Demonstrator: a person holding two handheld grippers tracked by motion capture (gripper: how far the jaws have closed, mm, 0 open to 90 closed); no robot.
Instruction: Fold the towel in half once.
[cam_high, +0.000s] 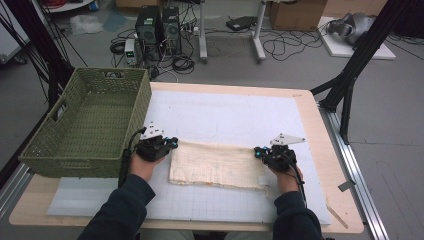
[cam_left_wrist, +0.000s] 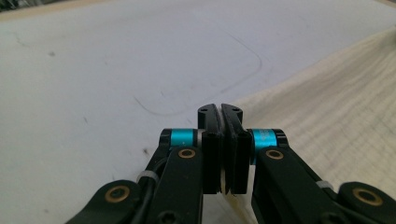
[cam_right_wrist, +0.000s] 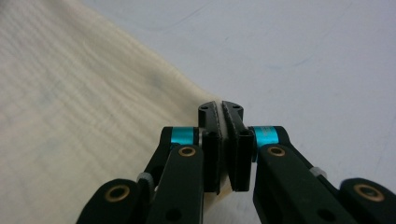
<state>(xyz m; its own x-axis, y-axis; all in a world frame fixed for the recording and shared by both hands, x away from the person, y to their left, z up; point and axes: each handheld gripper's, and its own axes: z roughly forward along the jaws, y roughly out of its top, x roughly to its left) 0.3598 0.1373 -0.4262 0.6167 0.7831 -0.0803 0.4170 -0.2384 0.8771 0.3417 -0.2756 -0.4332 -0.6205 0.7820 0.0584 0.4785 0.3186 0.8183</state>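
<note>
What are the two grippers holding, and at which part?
Both are shut on the cream cloth: the left gripper pinches its far left corner, the right gripper its far right corner. The cloth lies flat on the white mat.

Even, soft overhead light (faint shadows); close-up backgrounds slightly blurred.

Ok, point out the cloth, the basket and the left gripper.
cloth (cam_high: 215, 165), high view, middle of its top face
basket (cam_high: 137, 102), high view, right wall
left gripper (cam_left_wrist: 220, 112), left gripper view, between its fingertips
</note>
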